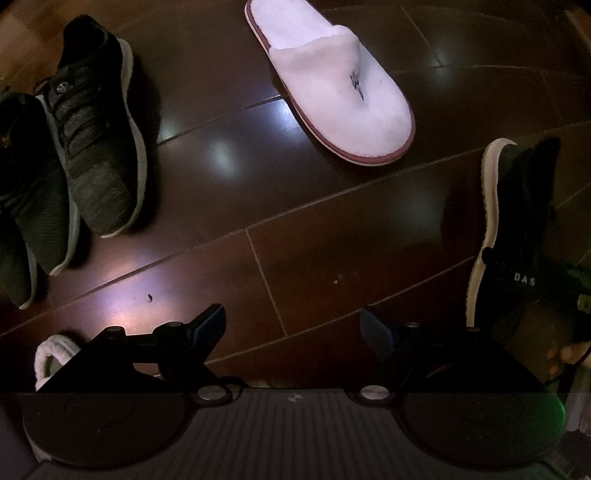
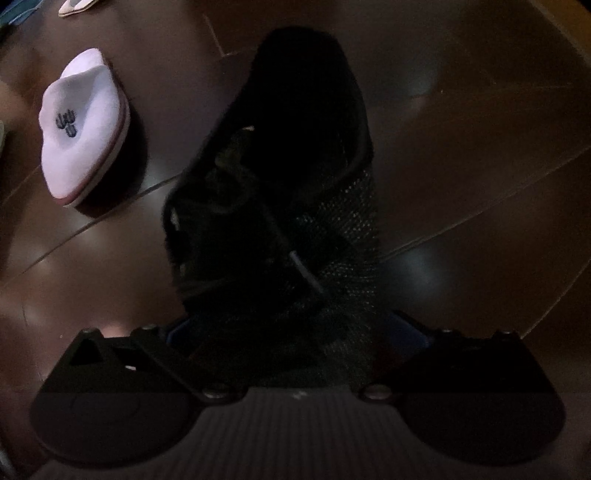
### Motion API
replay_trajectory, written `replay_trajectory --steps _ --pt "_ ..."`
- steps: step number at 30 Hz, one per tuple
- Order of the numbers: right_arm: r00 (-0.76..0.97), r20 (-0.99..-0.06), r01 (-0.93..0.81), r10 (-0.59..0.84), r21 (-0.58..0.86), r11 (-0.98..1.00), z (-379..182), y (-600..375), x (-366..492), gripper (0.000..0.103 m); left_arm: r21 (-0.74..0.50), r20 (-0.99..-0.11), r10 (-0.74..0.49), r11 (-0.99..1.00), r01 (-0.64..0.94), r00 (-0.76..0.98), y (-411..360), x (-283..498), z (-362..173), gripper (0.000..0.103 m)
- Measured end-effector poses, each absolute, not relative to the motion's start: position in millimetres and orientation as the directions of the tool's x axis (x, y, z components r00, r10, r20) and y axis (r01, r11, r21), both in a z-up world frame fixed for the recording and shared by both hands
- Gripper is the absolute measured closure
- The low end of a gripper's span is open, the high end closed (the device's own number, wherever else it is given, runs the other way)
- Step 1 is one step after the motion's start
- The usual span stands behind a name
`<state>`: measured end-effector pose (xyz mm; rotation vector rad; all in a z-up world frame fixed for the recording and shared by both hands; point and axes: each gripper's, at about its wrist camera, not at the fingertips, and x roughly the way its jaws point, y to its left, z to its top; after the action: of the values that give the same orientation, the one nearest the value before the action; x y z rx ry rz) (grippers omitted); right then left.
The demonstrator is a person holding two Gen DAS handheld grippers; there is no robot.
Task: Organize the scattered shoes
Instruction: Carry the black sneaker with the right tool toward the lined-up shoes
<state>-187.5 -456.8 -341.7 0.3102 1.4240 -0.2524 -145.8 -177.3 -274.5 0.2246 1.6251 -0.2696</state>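
Note:
My right gripper is shut on a black mesh sneaker at its heel end; the shoe points away from the camera above the floor. The left wrist view shows the same black sneaker at the right edge, tilted, with its white sole facing left. My left gripper is open over bare floor, with nothing between its fingers. A pair of dark grey sneakers lies side by side at the left. A white slipper with a red-brown sole lies upper middle, and the right wrist view shows this white slipper at the left.
Dark glossy wood floor runs through both views. A white fluffy slipper edge peeks out behind my left finger. A hand shows at the lower right. Another pale shoe edge sits at the top left.

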Motion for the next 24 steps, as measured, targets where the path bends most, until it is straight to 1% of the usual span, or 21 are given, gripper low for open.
replay_trajectory --steps 5,13,21,24 --pt "0.128 -0.992 0.381 0.004 0.053 0.923 -337.9 -459.3 -190.1 0.012 -0.034 -0.997 -0.012 0.952 0.303 -0.074 -175.3 -144.3 -275.9 0.019" --pt "0.132 -0.991 0.426 -0.029 0.031 0.904 -322.3 -451.9 -189.8 0.014 -0.039 -0.997 -0.020 0.956 0.292 -0.069 -172.8 -139.4 -273.4 0.019" --pt "0.177 -0.984 0.488 0.011 0.097 0.867 -294.9 -442.4 -191.2 0.014 -0.049 -0.997 -0.034 0.966 0.255 -0.063 -158.9 -127.6 -266.4 0.019" --pt "0.199 -0.980 0.509 0.011 0.113 0.853 -275.0 -452.5 -186.8 0.014 -0.055 -0.997 -0.042 0.970 0.237 -0.057 -152.8 -121.6 -263.1 0.019"
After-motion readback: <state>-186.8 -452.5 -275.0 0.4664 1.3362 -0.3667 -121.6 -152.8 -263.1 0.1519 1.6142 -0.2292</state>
